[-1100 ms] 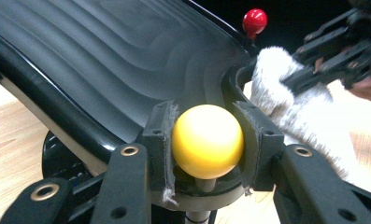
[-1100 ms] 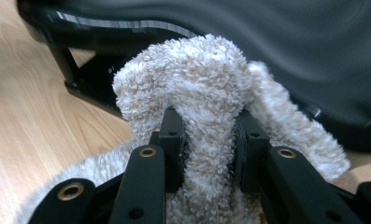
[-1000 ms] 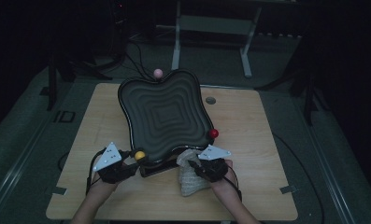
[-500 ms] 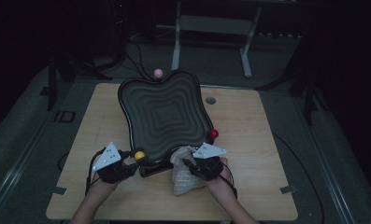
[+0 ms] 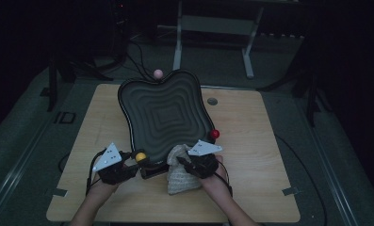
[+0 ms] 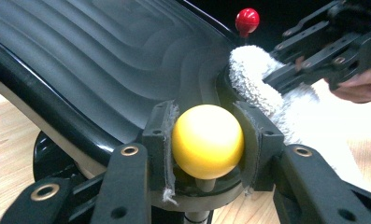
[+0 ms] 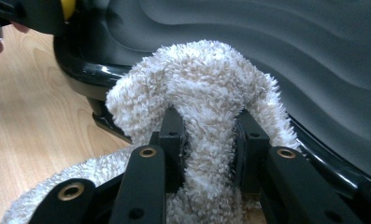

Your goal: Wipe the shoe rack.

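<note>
Left claw is clamped on the yellow ball knob at the near rim of the black ridged tray. Right claw pinches a fold of white towel, pressed against the tray's near edge above the wooden tabletop.

Each gripper, the left gripper and the right gripper, is black with a grey three-cornered plate on top. The black jaws have round brass-coloured rivets. Black cables trail back. The forearms are bare.
</note>
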{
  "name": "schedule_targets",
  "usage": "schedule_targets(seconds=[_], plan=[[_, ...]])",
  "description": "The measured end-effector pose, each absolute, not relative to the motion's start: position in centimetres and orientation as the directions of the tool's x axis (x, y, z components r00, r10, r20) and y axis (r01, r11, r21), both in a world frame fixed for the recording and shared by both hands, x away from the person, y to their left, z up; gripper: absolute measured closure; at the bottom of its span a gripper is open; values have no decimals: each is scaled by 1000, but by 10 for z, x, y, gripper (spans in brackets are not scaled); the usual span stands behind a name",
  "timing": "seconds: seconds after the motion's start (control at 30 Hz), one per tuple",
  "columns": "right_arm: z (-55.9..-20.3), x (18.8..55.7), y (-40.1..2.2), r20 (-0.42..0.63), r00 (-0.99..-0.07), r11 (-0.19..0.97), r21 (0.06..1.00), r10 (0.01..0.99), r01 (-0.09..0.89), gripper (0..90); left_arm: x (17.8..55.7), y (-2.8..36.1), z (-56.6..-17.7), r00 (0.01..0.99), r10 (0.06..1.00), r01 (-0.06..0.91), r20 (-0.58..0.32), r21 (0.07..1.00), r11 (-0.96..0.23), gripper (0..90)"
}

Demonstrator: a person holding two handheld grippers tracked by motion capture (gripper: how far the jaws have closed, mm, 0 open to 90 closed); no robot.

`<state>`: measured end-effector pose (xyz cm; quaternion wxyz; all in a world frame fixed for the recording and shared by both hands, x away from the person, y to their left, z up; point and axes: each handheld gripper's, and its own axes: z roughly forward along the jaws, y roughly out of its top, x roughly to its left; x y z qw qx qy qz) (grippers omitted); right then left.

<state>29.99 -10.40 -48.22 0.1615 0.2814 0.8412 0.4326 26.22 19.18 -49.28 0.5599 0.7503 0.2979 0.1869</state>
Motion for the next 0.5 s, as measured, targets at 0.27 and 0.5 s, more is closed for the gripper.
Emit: schedule_targets(seconds=[0.27, 0.5], plan=[[-477, 294, -99, -10, -805, 461, 824, 593, 329, 698, 262, 192, -493, 753, 656, 238, -53, 951, -197, 603], [-495, 292, -89, -15, -813, 498, 797, 581, 341, 697, 262, 192, -493, 753, 656, 240, -56, 951, -194, 603]])
